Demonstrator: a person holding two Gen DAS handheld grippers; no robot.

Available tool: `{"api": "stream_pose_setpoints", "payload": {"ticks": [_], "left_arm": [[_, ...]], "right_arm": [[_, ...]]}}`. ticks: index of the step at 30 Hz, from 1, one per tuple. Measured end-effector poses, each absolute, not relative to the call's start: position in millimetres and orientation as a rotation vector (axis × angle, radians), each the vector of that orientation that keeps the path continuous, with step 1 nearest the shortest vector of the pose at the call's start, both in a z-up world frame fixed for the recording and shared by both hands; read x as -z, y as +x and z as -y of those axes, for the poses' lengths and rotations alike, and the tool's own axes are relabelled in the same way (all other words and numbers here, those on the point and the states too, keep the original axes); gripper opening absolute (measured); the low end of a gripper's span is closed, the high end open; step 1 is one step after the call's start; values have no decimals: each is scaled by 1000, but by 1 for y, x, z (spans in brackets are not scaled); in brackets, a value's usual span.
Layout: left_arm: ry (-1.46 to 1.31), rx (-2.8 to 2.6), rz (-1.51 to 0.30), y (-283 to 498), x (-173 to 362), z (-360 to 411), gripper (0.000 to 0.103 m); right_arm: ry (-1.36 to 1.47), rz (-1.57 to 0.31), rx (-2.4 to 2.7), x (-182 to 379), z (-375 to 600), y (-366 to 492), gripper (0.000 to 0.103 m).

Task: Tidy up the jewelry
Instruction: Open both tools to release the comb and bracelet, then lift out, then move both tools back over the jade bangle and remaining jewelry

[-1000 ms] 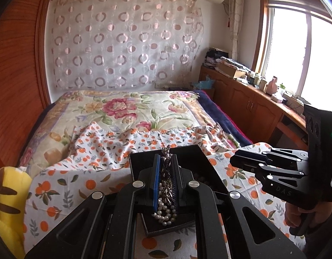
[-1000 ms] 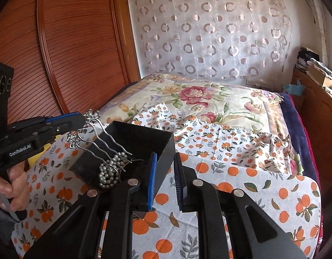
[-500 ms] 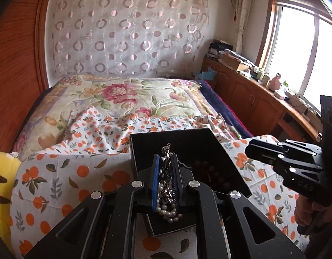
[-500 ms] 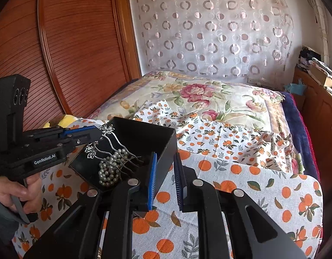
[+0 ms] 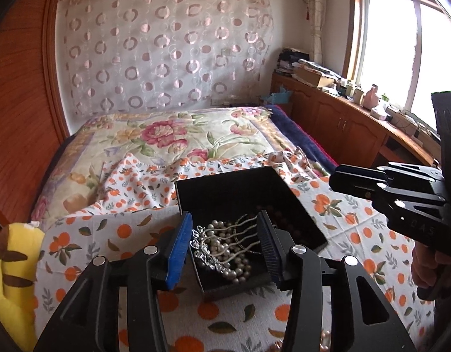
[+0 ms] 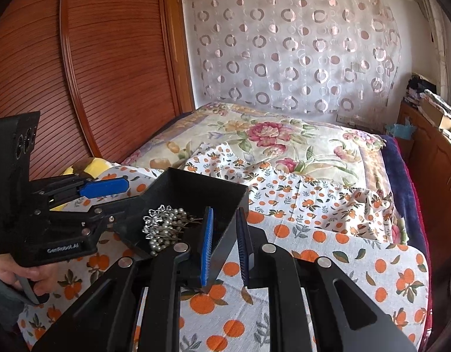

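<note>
A black open box [image 5: 234, 190] sits on the orange-print cloth on the bed. Inside it lies a silver pearl hair comb [image 5: 222, 249], with dark beads [image 5: 287, 220] further in. My left gripper [image 5: 224, 252] is open, its jaws spread over the box's near end above the comb, holding nothing. It also shows in the right wrist view [image 6: 108, 193]. In the right wrist view the box [image 6: 196, 187] and comb [image 6: 163, 226] sit at centre left. My right gripper [image 6: 225, 246] is narrowly open, its jaws either side of the box's right wall. It shows at the right in the left wrist view [image 5: 351, 179].
A yellow plush toy [image 5: 11, 267] lies at the left edge of the bed. A wooden headboard [image 6: 78, 73] stands on the left. A wooden cabinet [image 5: 357, 123] with clutter runs under the window on the right. Small beads [image 5: 325, 343] lie on the cloth near me.
My left gripper opened and let the pearl hair comb drop into the black box. The right gripper stayed at the box's right wall.
</note>
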State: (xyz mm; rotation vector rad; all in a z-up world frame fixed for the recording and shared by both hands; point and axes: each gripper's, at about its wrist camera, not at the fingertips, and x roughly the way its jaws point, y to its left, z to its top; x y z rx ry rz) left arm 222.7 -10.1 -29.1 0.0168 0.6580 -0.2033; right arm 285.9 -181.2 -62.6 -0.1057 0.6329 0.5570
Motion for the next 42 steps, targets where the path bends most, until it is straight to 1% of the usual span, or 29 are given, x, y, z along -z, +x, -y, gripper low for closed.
{"api": "stream_pose_setpoints", "payload": {"ticks": [3,20,21,22,23,34,35,36,37,40,42], "left_arm": [[24,209,-645,210,24,11,47],[49,218,-640,133,30,11,48],[49,218,-641,129,31,11,48],[51,219,-645,124,33,12,48],[54,218,-647,120,35,12,48],[45,210,-689,81,56,4,48],[41,210,-695,77,59,3,49],[36,211,-698,74,60,3,53],[33,213,-699,71,62,2,55],[30,228,-703,61,67,4,57],[26,245,-709,55,71,6,61]], "right_arm": [[-111,-627,-554,60,183,273,18],[-140,-643,-550,67,186,202,18],[-143,-645,-549,68,186,198,21],[-145,-648,-550,70,186,194,29],[-147,-649,-551,72,186,190,31],[-154,-684,-529,89,195,164,32],[-155,-689,-527,91,196,162,32],[-155,-693,-526,93,197,161,32],[-155,-701,-526,96,198,158,32],[-166,-731,-535,107,199,150,32],[-175,-747,-529,114,200,146,32]]}}
